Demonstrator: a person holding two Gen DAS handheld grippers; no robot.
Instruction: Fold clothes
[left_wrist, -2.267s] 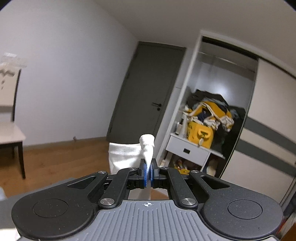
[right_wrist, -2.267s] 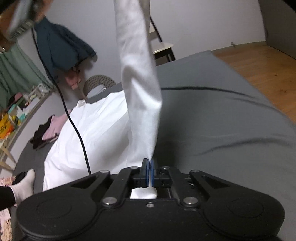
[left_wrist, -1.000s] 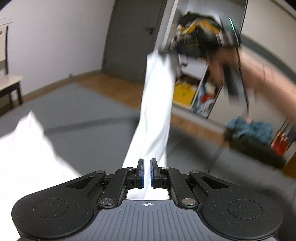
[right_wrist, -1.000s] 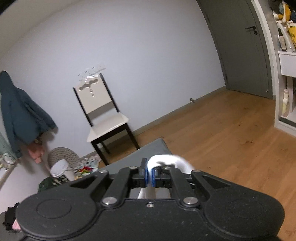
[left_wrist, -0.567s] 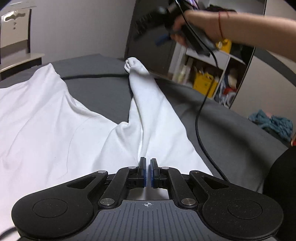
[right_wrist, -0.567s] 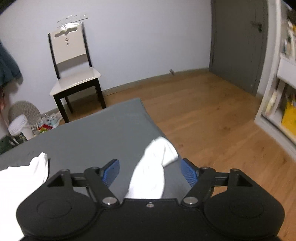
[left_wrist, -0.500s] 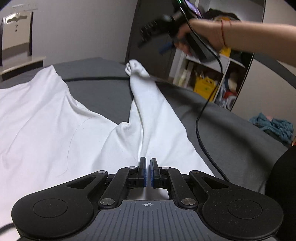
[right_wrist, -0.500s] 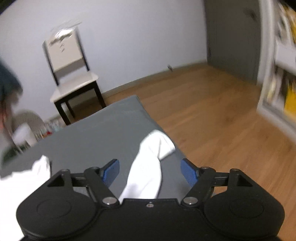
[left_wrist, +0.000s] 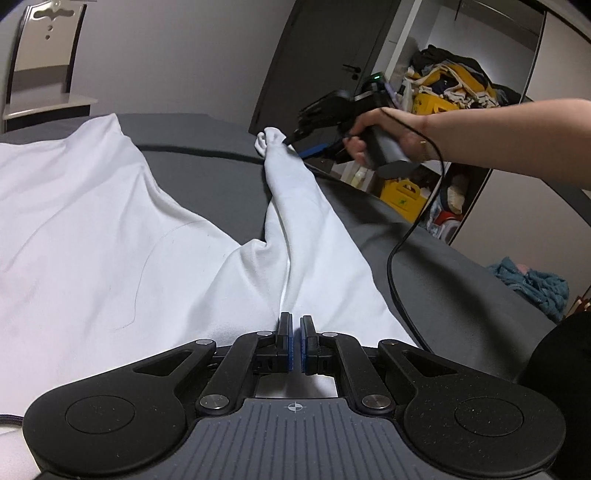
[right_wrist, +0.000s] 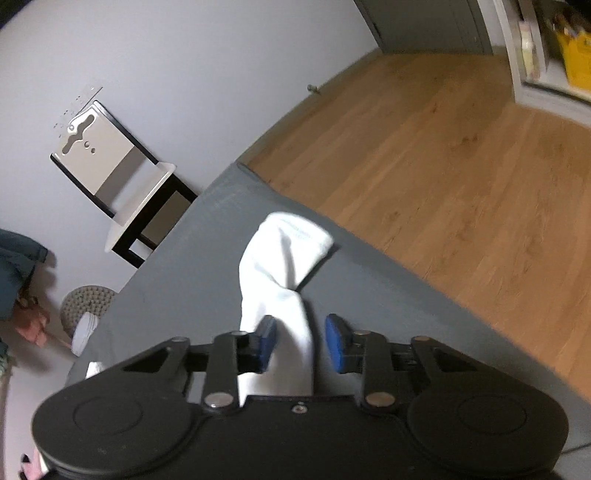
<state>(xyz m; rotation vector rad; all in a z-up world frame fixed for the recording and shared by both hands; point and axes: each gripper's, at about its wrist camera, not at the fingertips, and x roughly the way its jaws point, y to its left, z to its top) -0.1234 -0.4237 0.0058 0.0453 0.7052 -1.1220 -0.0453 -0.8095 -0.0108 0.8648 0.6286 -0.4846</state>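
Note:
A white long-sleeved garment (left_wrist: 110, 229) lies spread on the grey bed (left_wrist: 443, 295). One sleeve (left_wrist: 295, 192) stretches away from me to its cuff (right_wrist: 284, 251) near the bed's edge. My left gripper (left_wrist: 294, 347) sits low over the garment where the sleeve begins. Its pads stand a narrow gap apart with white cloth bunched up to them. My right gripper (right_wrist: 301, 345) is open, its blue pads (right_wrist: 266, 341) on either side of the sleeve just behind the cuff. In the left wrist view the right gripper (left_wrist: 299, 142) is held by a hand (left_wrist: 373, 136) at the cuff.
A black cable (left_wrist: 399, 251) trails from the right gripper across the bed. Beyond the bed's edge is a wooden floor (right_wrist: 443, 166), a white chair (right_wrist: 122, 177) and a woven basket (right_wrist: 86, 299). An open wardrobe (left_wrist: 443, 88) stuffed with clothes stands at the right.
The sleeve went from hanging in the air to lying along the bed. My right gripper opened and let the cuff go, and its pads now stand closer around the sleeve.

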